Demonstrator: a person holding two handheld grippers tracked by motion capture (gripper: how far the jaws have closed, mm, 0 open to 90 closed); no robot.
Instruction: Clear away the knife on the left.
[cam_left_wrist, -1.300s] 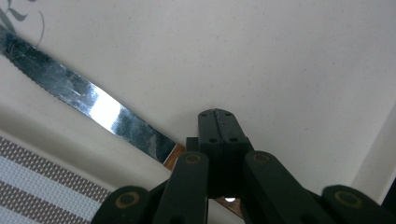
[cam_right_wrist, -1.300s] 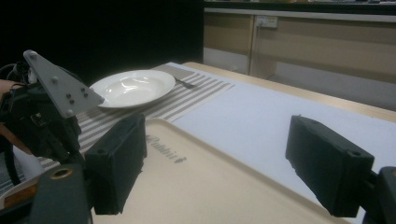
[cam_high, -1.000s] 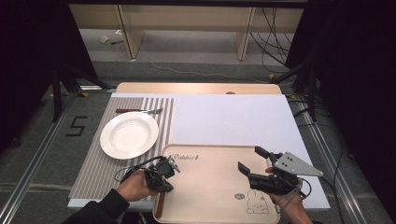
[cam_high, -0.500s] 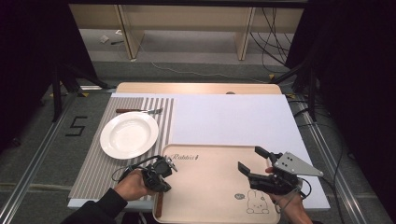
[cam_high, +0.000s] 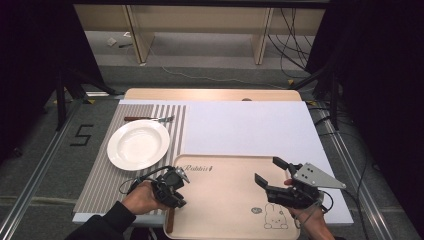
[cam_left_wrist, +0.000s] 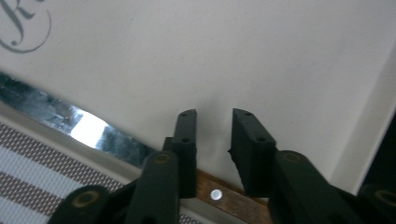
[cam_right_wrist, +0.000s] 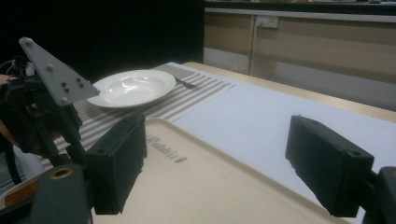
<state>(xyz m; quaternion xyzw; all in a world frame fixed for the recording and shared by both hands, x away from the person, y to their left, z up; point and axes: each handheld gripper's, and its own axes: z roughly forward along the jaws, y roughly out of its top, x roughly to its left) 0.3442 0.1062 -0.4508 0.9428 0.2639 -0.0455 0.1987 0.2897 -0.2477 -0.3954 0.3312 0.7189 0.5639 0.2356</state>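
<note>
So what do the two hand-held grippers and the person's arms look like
Both are black hand-held grippers with two blocky black jaws each. The right hand-held gripper carries a grey three-cornered plate with small dark holes on top. The left hand-held gripper has brass-coloured pivot pins at its jaw arms and a thin black cable looping from it. The left arm wears a dark sleeve.

The left gripper (cam_high: 172, 186) is held low at the near left edge of the tray (cam_high: 225, 200), jaws pointed down, their gap hidden from above. A knife (cam_high: 170, 220) is seen just below it, its brown handle lying along the tray's left rim. A white plate (cam_high: 138, 144) is set on the striped mat (cam_high: 100, 175) up and to the left of this gripper, with a fork (cam_high: 148, 119) beyond the plate. The right gripper (cam_high: 272, 172) is held over the tray's right side, jaws spread wide, above the printed rabbit (cam_high: 274, 216). A white sheet (cam_high: 250, 130) is spread over the table (cam_high: 210, 94) beyond both grippers.
</note>
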